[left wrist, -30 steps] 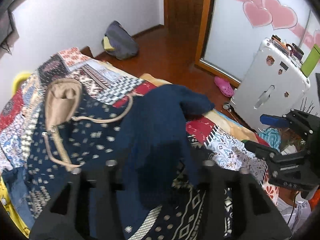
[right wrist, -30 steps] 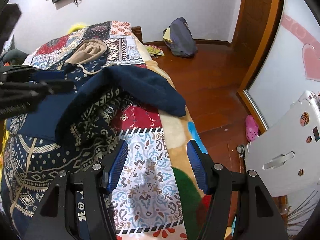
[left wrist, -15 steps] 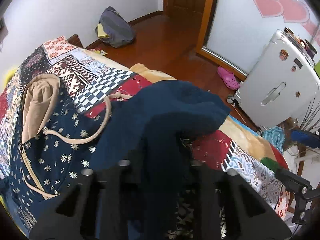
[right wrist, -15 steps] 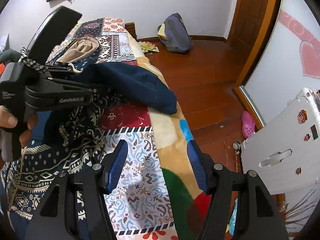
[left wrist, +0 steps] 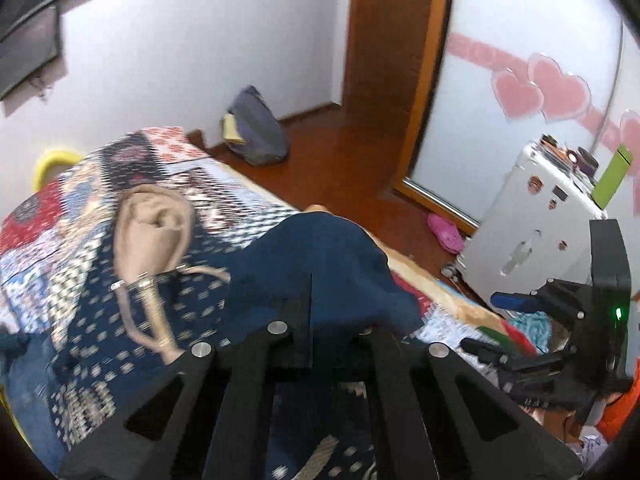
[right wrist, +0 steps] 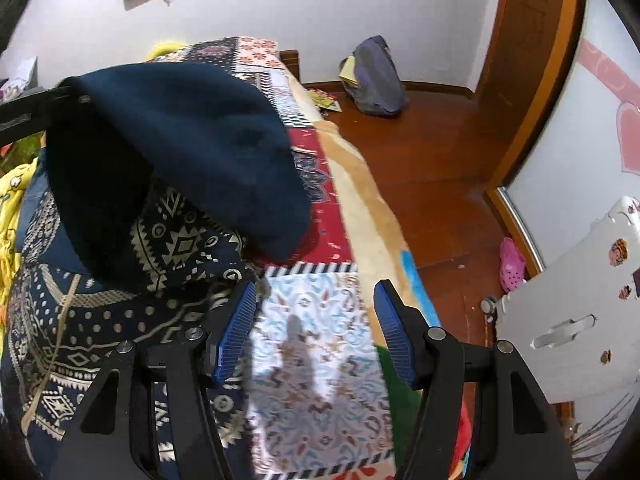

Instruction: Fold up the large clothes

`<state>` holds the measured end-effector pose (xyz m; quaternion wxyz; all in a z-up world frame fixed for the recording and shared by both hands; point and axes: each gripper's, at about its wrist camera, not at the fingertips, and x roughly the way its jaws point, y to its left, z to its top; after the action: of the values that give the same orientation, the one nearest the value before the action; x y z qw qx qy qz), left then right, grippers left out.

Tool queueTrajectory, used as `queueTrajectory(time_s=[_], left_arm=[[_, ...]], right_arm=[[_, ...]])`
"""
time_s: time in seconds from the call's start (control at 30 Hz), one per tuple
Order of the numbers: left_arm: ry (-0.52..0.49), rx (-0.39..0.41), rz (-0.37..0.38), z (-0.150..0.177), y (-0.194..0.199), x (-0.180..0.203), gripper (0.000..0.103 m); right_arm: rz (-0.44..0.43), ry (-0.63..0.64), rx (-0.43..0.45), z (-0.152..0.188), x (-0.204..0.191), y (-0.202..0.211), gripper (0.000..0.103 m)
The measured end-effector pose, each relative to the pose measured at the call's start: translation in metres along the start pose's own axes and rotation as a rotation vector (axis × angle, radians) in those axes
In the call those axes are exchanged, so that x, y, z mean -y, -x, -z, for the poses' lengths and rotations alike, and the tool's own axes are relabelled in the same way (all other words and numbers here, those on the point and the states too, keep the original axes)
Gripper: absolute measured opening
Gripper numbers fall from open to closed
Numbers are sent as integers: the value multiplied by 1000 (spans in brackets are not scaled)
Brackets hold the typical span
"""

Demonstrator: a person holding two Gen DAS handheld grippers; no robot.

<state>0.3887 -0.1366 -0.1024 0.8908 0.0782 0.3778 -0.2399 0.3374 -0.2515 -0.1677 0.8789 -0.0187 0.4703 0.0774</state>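
A large navy patterned hooded garment (left wrist: 132,304) with a beige hood lining (left wrist: 152,232) lies on the bed. My left gripper (left wrist: 320,320) is shut on its plain navy sleeve (left wrist: 324,264) and holds it lifted over the garment; the fingertips are hidden in the cloth. In the right wrist view the sleeve (right wrist: 192,148) hangs from the left gripper (right wrist: 36,108) at the upper left. My right gripper (right wrist: 316,332) is open and empty, low over the bedspread beside the garment's patterned body (right wrist: 80,320). It also shows in the left wrist view (left wrist: 520,320) at the right.
A patchwork bedspread (right wrist: 320,380) covers the bed. A white suitcase (left wrist: 532,236) stands on the wooden floor right of the bed, with a pink shoe (left wrist: 444,232) near it. A grey bag (right wrist: 376,76) leans against the far wall.
My left gripper has lifted the navy sleeve higher and carried it over the garment. The right gripper has stayed open, drifting slightly nearer the garment's edge.
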Motion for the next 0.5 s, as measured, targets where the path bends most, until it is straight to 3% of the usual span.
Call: queueTrajectory(time_s=[0.1, 0.37, 0.5], left_arm=[[22, -29, -63, 24, 8, -20, 2], [41, -259, -131, 106, -9, -56, 3], [53, -341, -139, 131, -14, -59, 15]], right_arm=[[-13, 19, 0, 0, -8, -1, 58], [-24, 48, -19, 1, -19, -6, 58], [-12, 51, -28, 3, -19, -6, 58]])
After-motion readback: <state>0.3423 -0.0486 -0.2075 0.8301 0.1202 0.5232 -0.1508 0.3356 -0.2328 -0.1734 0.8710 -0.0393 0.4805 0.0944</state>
